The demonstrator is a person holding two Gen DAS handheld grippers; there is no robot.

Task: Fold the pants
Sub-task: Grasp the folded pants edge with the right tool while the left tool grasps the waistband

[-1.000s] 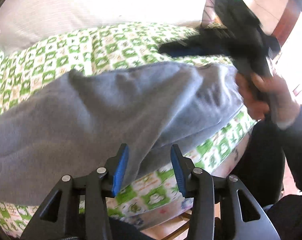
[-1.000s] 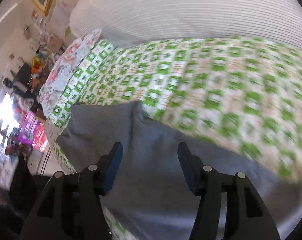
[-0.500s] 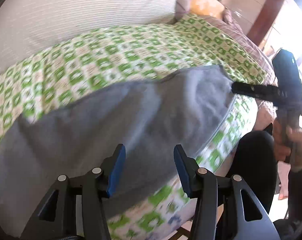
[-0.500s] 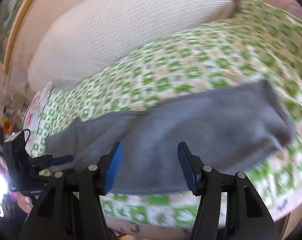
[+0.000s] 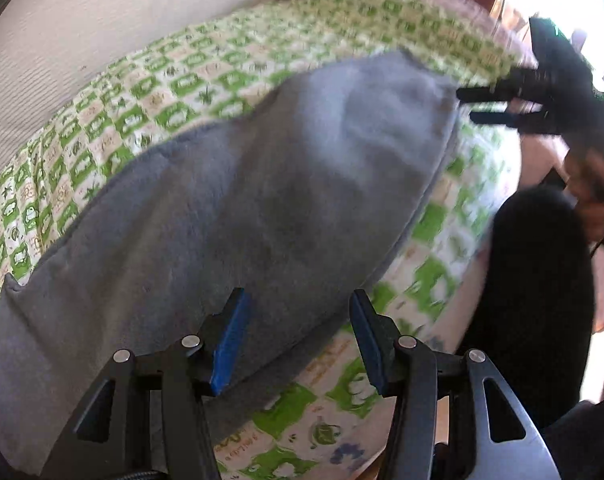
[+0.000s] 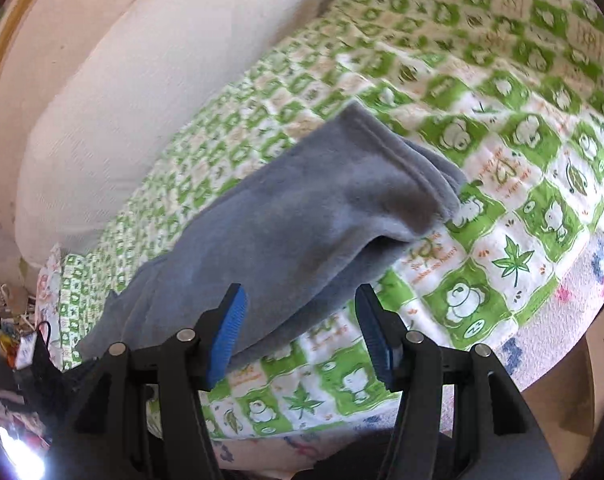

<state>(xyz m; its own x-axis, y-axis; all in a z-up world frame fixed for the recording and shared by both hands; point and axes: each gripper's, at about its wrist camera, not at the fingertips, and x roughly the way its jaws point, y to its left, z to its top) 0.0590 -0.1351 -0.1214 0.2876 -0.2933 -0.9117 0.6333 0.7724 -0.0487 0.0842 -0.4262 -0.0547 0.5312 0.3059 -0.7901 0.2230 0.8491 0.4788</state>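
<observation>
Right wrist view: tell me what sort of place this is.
Most likely a bedroom at home. A green-and-white patterned bedspread covers a bed, a large white pillow lies along its far side, and grey pants are laid out on it.

Fuzzy matt fleece pants (image 5: pixel 261 184) on smooth printed cotton sheet (image 6: pixel 502 128); ribbed cloth pillow (image 6: pixel 149 92)

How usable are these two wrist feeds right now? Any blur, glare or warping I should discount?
Left wrist view: motion blur softens the grey pants and the bedspread; window glare washes out the upper right. Right wrist view: sharper near the pants' folded end, blurred toward the pillow, bright glare at lower left. Both views bend at the edges like a fisheye.
</observation>
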